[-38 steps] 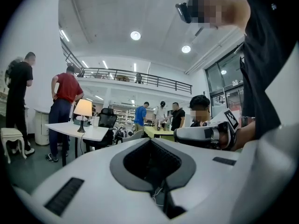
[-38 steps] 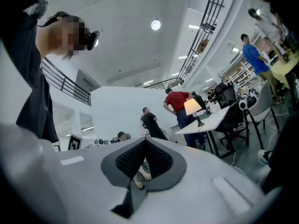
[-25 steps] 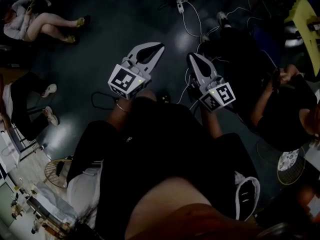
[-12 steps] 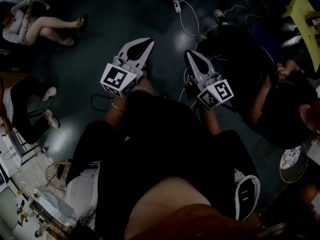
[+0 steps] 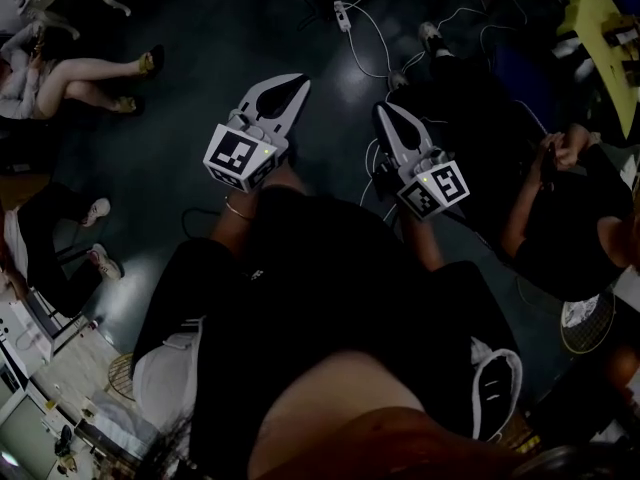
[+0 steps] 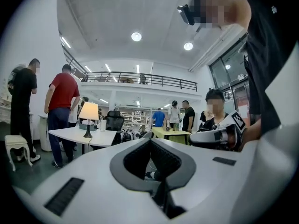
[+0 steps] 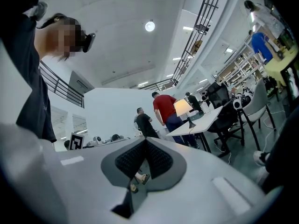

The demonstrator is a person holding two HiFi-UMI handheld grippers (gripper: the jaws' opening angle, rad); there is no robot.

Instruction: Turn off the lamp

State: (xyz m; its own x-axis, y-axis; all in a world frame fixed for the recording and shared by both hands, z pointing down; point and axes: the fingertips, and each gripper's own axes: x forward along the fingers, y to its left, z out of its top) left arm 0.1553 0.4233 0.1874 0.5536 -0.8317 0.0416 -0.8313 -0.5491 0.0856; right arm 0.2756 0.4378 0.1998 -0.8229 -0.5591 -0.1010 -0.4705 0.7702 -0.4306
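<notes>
**Two grippers shut and empty; lamp not yet reached**

The left gripper (image 5: 298, 82) and right gripper (image 5: 384, 112) are held out ahead, each with jaws closed tip to tip and nothing between them. The lamp (image 6: 88, 112) is seen lit on a white table (image 6: 77, 135), well apart from both. The step is judged to be the approach. Next, the gap is to be closed and the switch found; its place cannot be told. A person in red (image 6: 63, 90) is noted beside the table, a chair (image 6: 114, 122) behind it, and cables (image 5: 372, 38) on the floor.
</notes>
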